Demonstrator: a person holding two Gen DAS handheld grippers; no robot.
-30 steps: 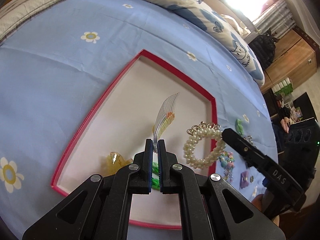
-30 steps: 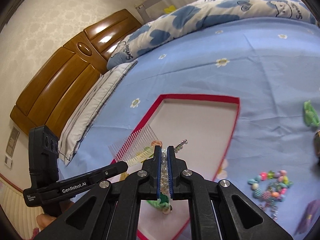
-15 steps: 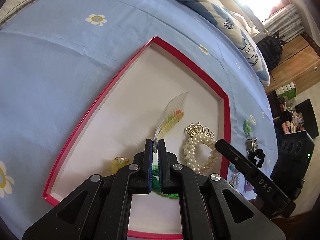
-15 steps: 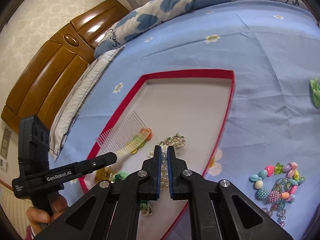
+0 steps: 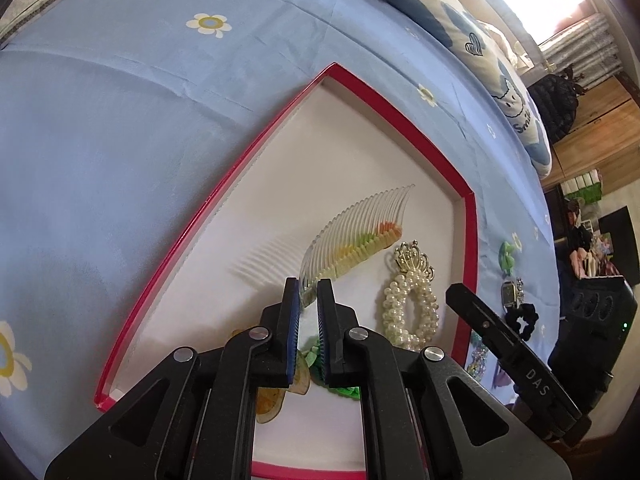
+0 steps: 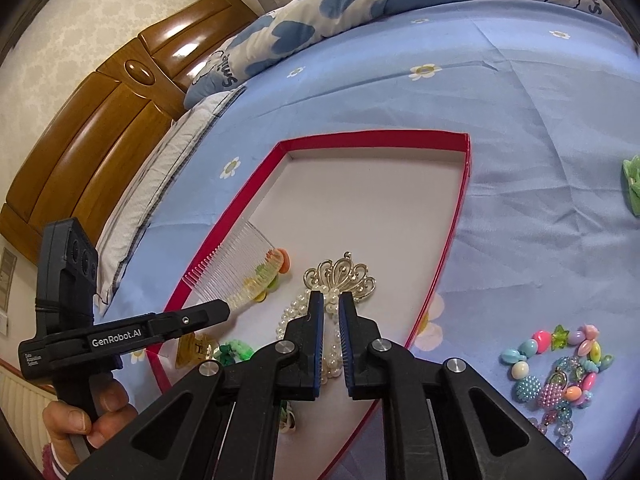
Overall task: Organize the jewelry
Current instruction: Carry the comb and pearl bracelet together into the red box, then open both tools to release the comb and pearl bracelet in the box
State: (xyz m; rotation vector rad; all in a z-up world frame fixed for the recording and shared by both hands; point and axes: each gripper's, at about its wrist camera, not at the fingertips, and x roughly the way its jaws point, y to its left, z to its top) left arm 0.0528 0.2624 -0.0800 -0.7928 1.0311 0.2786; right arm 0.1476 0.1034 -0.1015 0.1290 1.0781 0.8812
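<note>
Your left tongs [image 5: 308, 292] stand slightly apart, with the near end of the clear hair comb [image 5: 356, 236] showing in the gap between the tips; whether they touch it you cannot tell. Your right tongs [image 6: 331, 306] are also parted, hovering over the pearl bracelet [image 6: 298, 312] with its gold crown charm [image 6: 340, 276] just ahead of the tips.

Both items lie inside the red-edged tray [image 5: 208, 216] on the blue flowered bed sheet [image 5: 100, 120]. From the left view the bracelet [image 5: 410, 304] sits just right of your left tongs, beside the comb's coloured spine, and a yellow clip [image 5: 272, 398] and a green piece [image 5: 344, 390] lie partly hidden under the tongs.

Only the left view shows a small watch [image 5: 509, 293] and a black scrunchie [image 5: 524, 316] on the sheet beyond the tray's right edge, near the right tool.

Only the right view shows the heap of pastel beads [image 6: 560, 364] on the sheet to the right of your right tongs, outside the tray [image 6: 452, 240], plus the wooden headboard [image 6: 100, 128] and your left hand [image 6: 84, 424] on its handle. The comb [image 6: 236, 276] lies left of the right tongs there.
</note>
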